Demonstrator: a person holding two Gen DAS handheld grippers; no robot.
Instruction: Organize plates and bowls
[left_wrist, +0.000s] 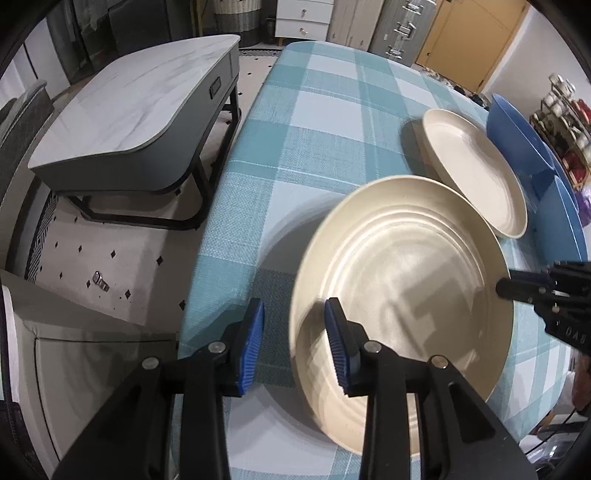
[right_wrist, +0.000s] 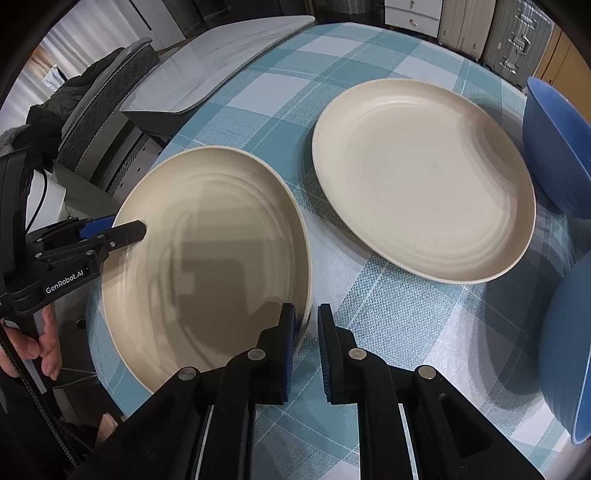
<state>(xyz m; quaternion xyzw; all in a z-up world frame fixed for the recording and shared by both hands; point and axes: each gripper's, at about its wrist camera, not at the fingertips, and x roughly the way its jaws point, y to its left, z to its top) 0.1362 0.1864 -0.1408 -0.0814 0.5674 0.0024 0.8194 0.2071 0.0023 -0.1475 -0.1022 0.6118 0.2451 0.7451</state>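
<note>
While the near plate (right_wrist: 207, 258) lies at the table's (right_wrist: 388, 332) edge, my right gripper (right_wrist: 306, 310) is clenched on its rim. My left gripper (left_wrist: 295, 306) straddles the opposite rim; I cannot tell if its pads press.

I judge the task is only beginning: nothing is stacked. The second plate (right_wrist: 424, 181) lies apart on the checked cloth, and two blue bowls (right_wrist: 554, 147) stand separately on the right, one just beside that plate.

The way to the second plate looks free. A low marble table (left_wrist: 140, 110) stands off the table's left side.
</note>
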